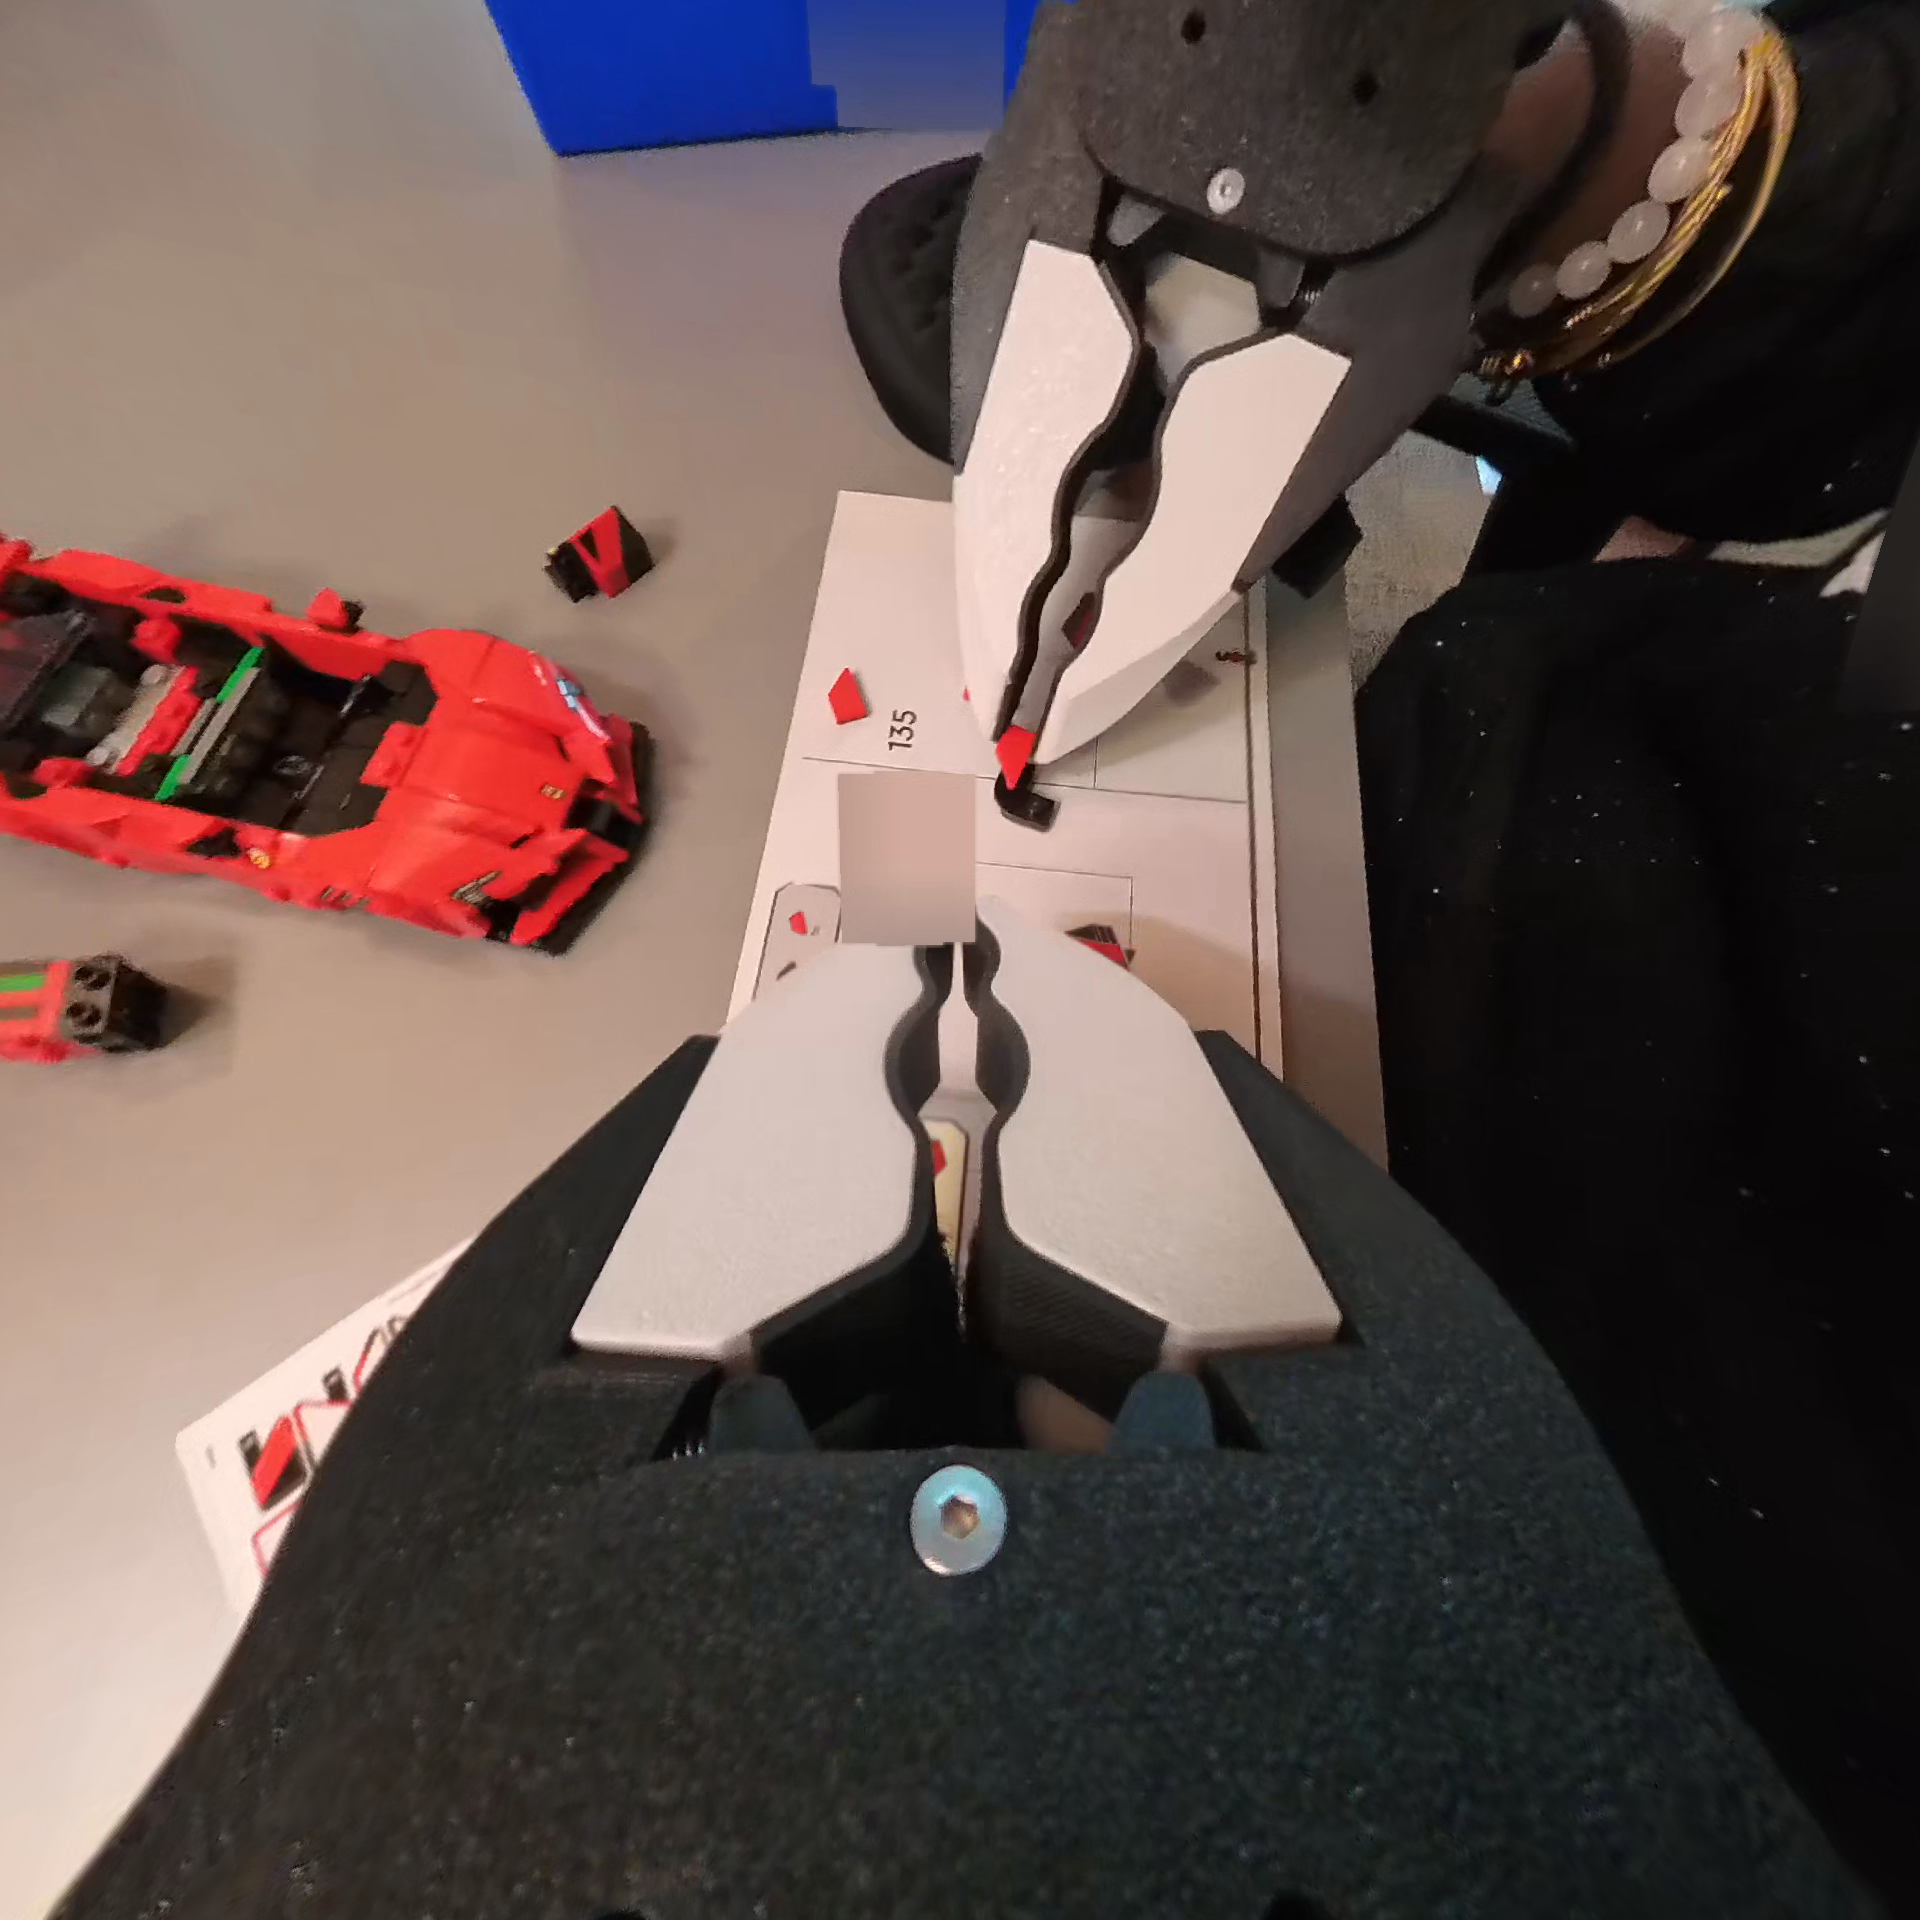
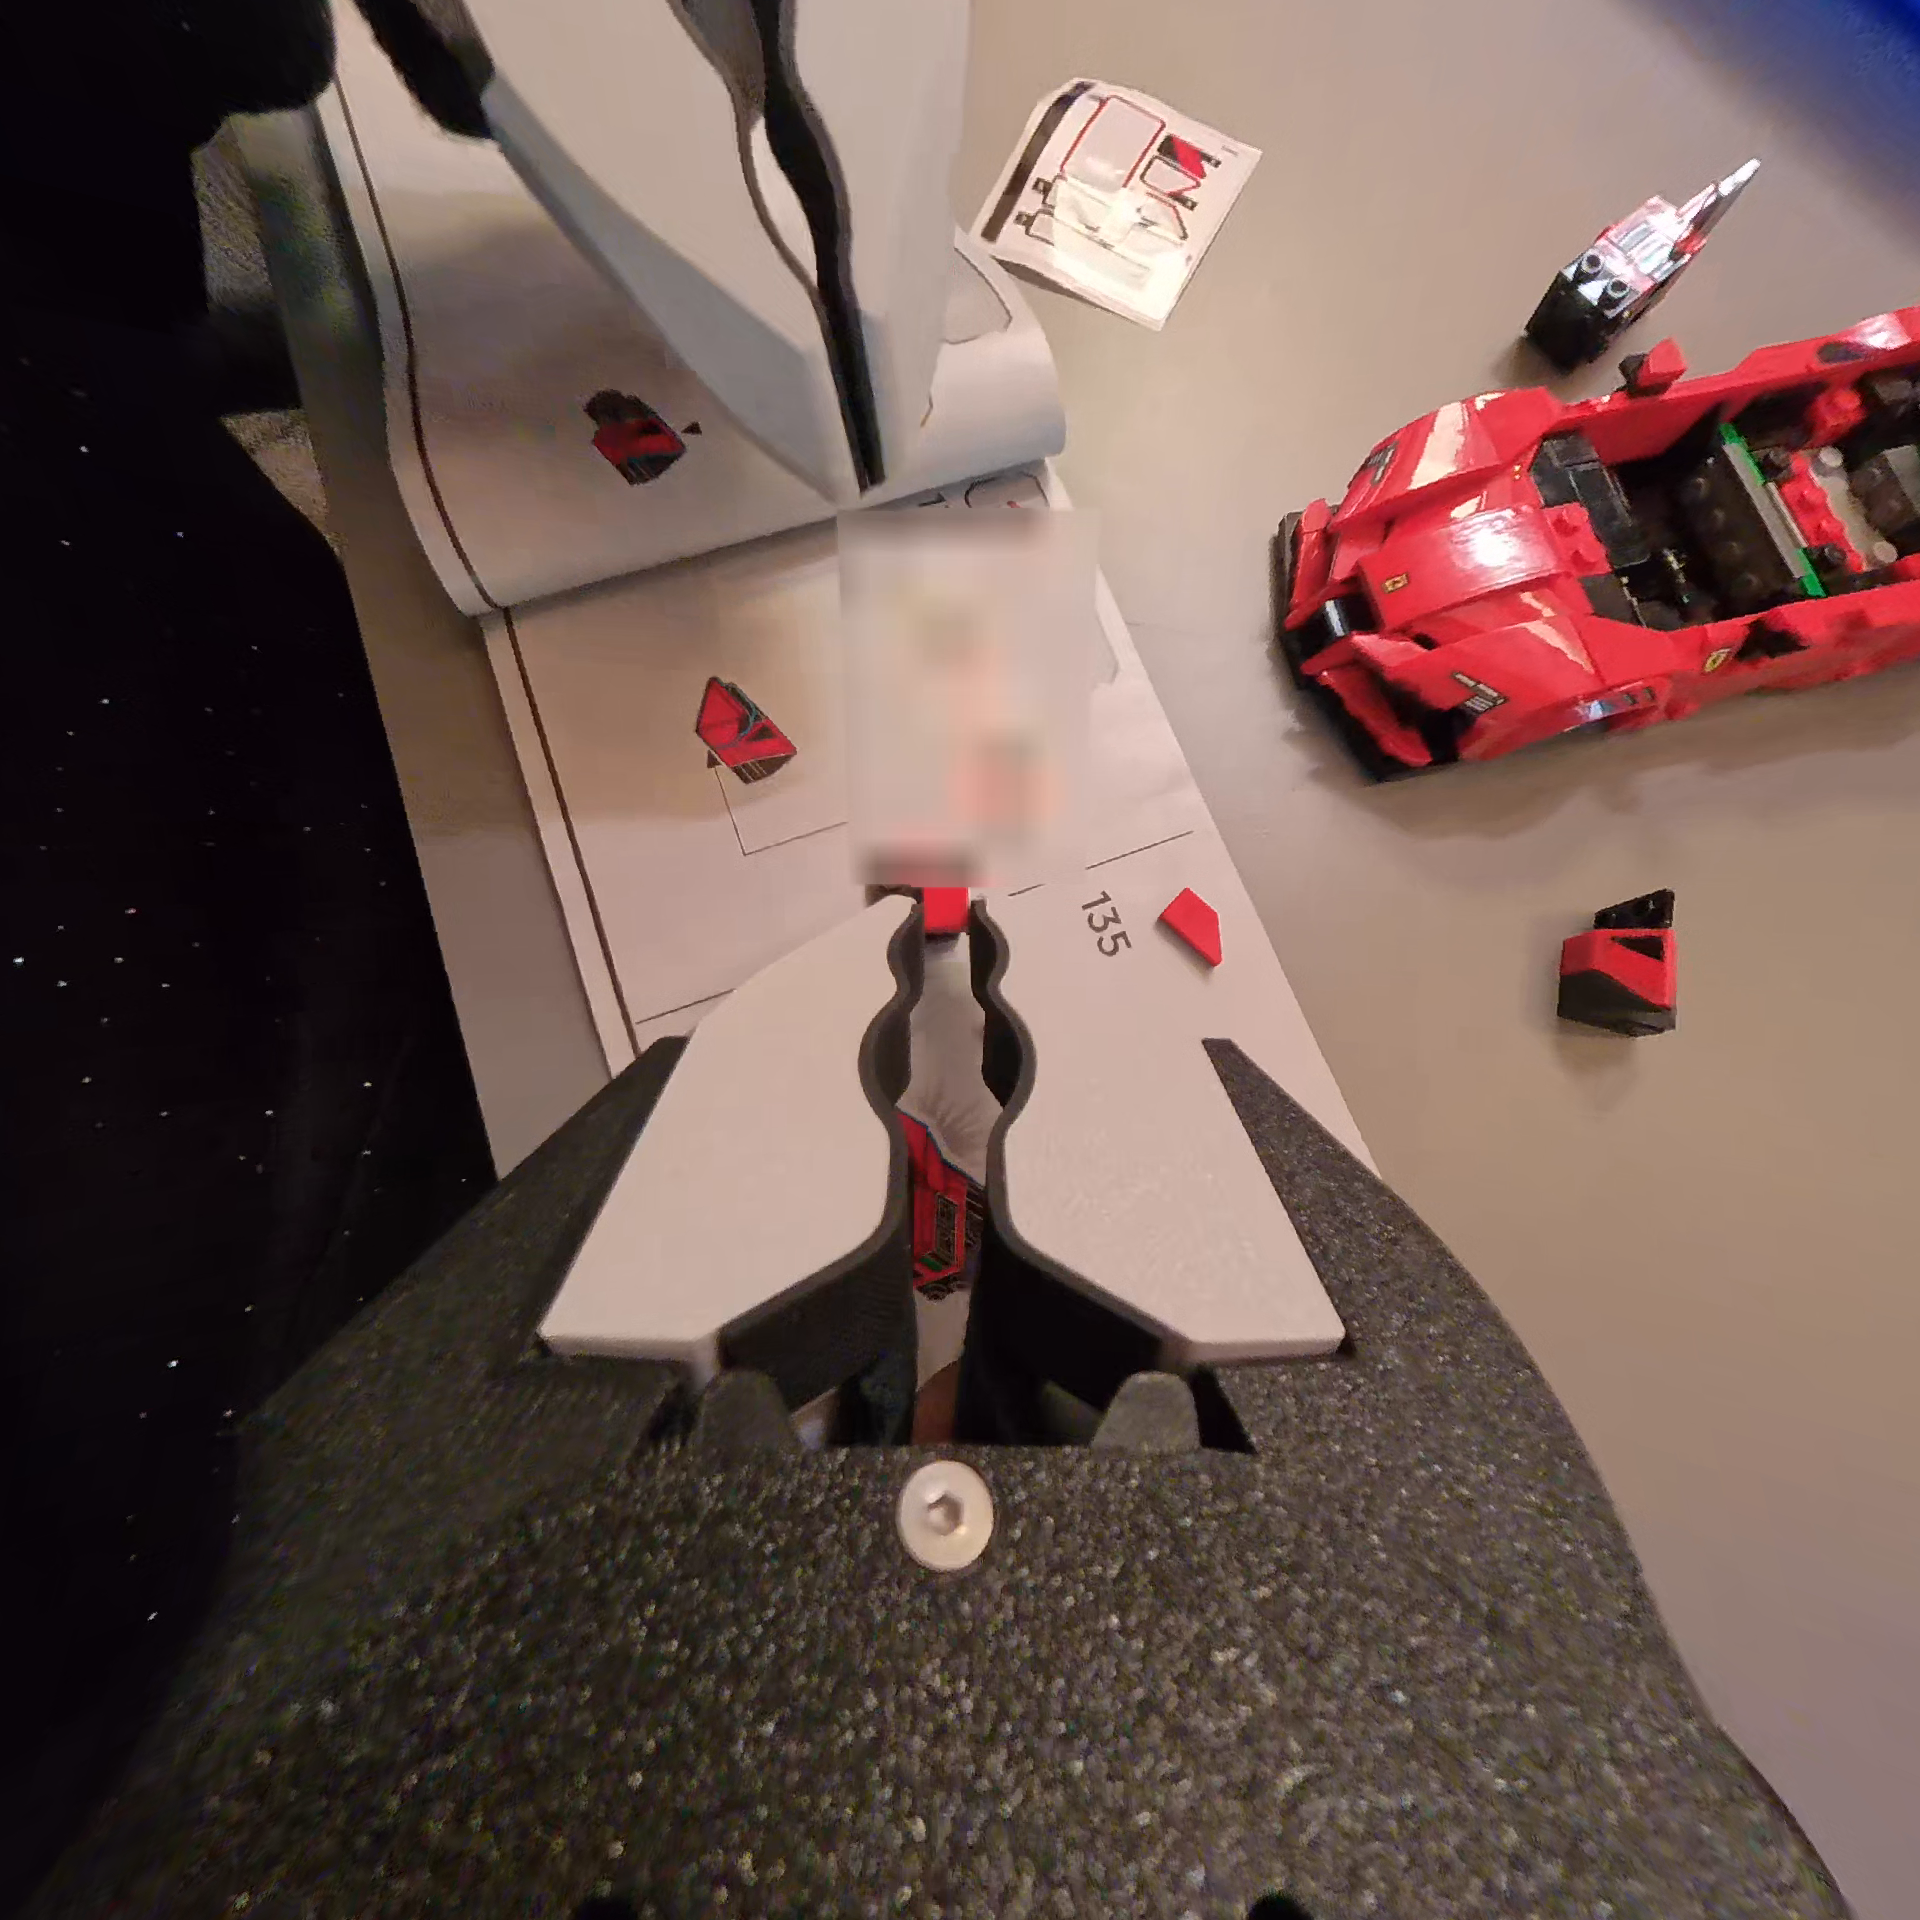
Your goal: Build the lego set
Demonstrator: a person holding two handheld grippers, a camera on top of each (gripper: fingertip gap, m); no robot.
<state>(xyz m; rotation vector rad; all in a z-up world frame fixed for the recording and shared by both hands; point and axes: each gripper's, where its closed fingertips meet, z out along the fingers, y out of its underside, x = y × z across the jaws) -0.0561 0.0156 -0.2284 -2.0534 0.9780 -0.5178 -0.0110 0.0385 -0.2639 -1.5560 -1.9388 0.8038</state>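
The right tongs (image 1: 1016, 753) pinch a small red piece (image 1: 1013, 746) at their tips, just above the open booklet (image 1: 904, 582). The left tongs (image 1: 961, 956), nearly together and empty, hover nearby, while the red car (image 1: 343, 769) sits well apart on the desk (image 1: 312, 312).

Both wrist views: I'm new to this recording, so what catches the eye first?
The half-built red Lego car on the grey table, left of the open instruction booklet. Over the booklet, the right gripper pinches a small red piece above a black piece; the left gripper is nearly shut, empty.
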